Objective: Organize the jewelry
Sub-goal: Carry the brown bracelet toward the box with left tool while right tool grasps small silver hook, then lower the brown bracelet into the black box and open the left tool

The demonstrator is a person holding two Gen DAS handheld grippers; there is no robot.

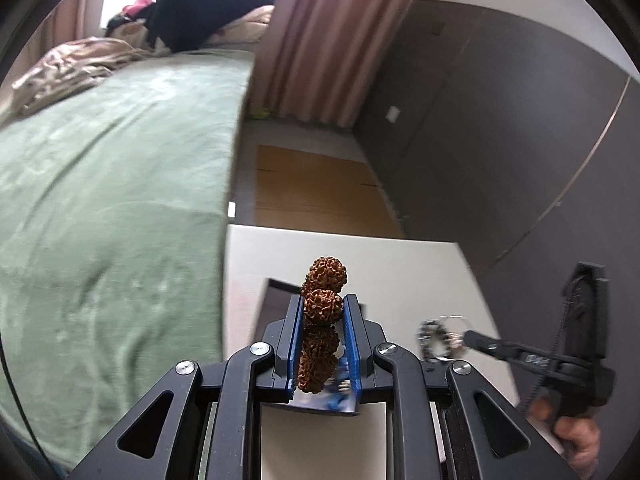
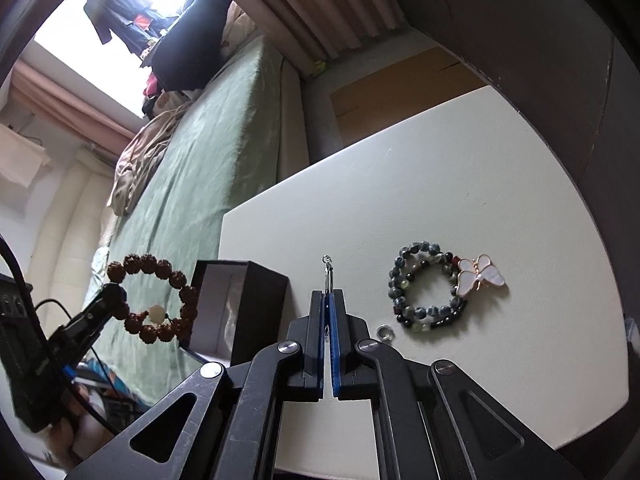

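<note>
My left gripper (image 1: 323, 302) is shut on a brown rudraksha bead bracelet (image 1: 325, 276) and holds it in the air to the left of the open black jewelry box (image 2: 236, 308). The bracelet (image 2: 154, 300) also shows in the right wrist view, hanging as a ring with one white bead. My right gripper (image 2: 328, 294) is shut on a thin silver earring hook (image 2: 327, 274) above the white table (image 2: 460, 184). A dark stone bead bracelet (image 2: 426, 294) with a white butterfly charm (image 2: 480, 276) lies on the table to its right. A small silver ring (image 2: 386, 332) lies beside it.
A bed with a green cover (image 1: 112, 184) runs along the table's left side. A dark wardrobe (image 1: 500, 128) stands behind the table. Cardboard (image 1: 316, 192) lies on the floor beyond the table's far edge. Pink curtains (image 1: 320, 40) hang at the back.
</note>
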